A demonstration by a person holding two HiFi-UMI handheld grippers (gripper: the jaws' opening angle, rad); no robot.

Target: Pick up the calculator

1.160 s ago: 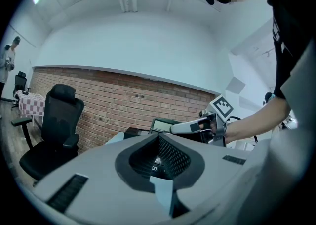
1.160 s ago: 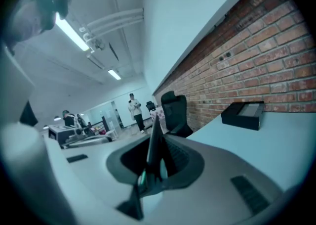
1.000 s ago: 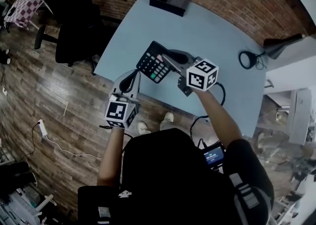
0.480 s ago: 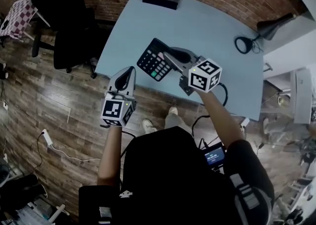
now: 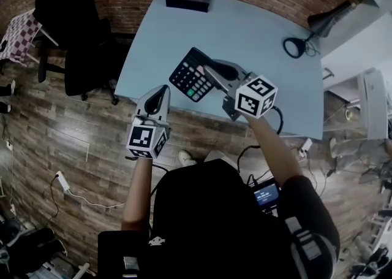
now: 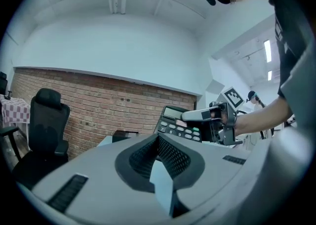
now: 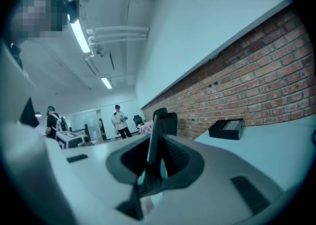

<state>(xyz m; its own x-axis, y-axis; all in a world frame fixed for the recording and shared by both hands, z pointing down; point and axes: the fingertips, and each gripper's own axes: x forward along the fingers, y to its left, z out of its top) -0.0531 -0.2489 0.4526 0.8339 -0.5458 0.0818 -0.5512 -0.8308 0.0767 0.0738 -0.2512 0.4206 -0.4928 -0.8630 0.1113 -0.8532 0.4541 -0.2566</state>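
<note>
**Head view.** The calculator [image 5: 191, 76] sits just left of centre frame, over the near edge of the pale blue worktop [image 5: 257, 32]. Its display end is toward the top of the frame and its keys toward the bottom, slightly slanted. The right gripper [image 5: 208, 69] reaches in from the lower right and pinches its right-hand side. The left gripper [image 5: 160, 90] is just below and left of the calculator, not touching it.

**Left gripper view.** This gripper [image 6: 158, 139] is pressed together with nothing in it. The calculator [image 6: 177, 122] stands right of centre, beyond and to the right of the gripper's tip. It is tilted up with the display on top, and judging by the wall behind it, it is clear of the worktop. The key figures are too small to read, and no brand shows.

**Right gripper view.** The calculator [image 7: 152, 126] appears edge-on, its long axis running up the frame. The right gripper [image 7: 157, 144] is clamped on its two faces. No writing can be read here.
</note>
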